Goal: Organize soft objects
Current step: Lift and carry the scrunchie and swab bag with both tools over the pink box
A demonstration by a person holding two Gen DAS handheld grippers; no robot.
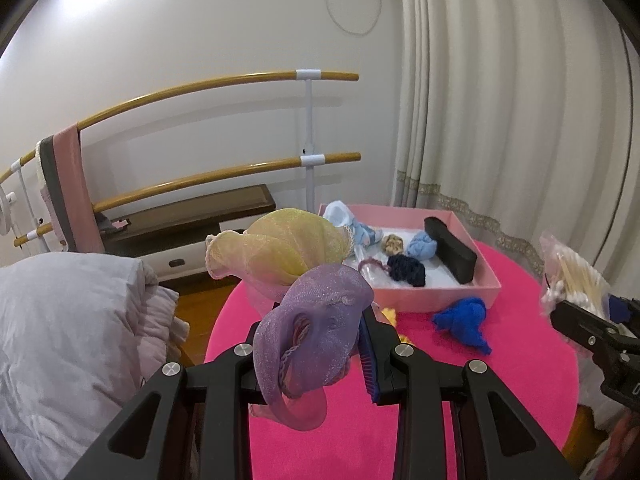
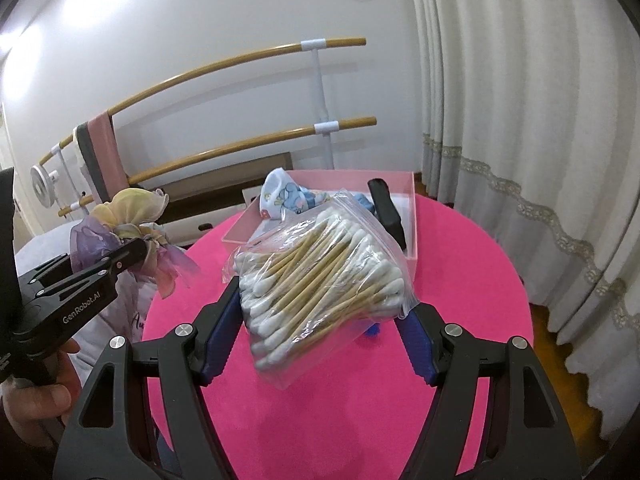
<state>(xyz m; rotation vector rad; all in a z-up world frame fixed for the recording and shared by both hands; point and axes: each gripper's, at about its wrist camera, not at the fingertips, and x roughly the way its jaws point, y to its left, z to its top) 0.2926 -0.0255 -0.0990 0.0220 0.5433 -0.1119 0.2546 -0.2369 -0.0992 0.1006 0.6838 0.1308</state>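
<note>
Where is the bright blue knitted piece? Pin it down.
Left wrist view, right of centre: the bright blue knitted piece lies on the pink tabletop, just outside the pink box.

Sheer organza scrunchies [image 1: 304,292], one lilac with glitter, one pale yellow-pink behind it, bunched together and lifted clear of the pink tabletop [image 1: 520,356], pinched at the lilac folds. Clear zip bag of cotton swabs [image 2: 320,276], wooden sticks with white tips, tilted, raised above the table, pressed from both sides. Pink shallow box [image 1: 460,290] at the table's far side, open-topped. Inside: a light-blue printed cloth [image 1: 352,224] at the far left corner, a small beige scrunchie [image 1: 393,245], a pale blue knit ball [image 1: 424,246], a navy knit scrunchie [image 1: 407,270], a black oblong block [image 1: 450,250] leaning along the right wall. Royal-blue knit piece [image 1: 466,322] lies crumpled on the table just in front of the box.
</note>
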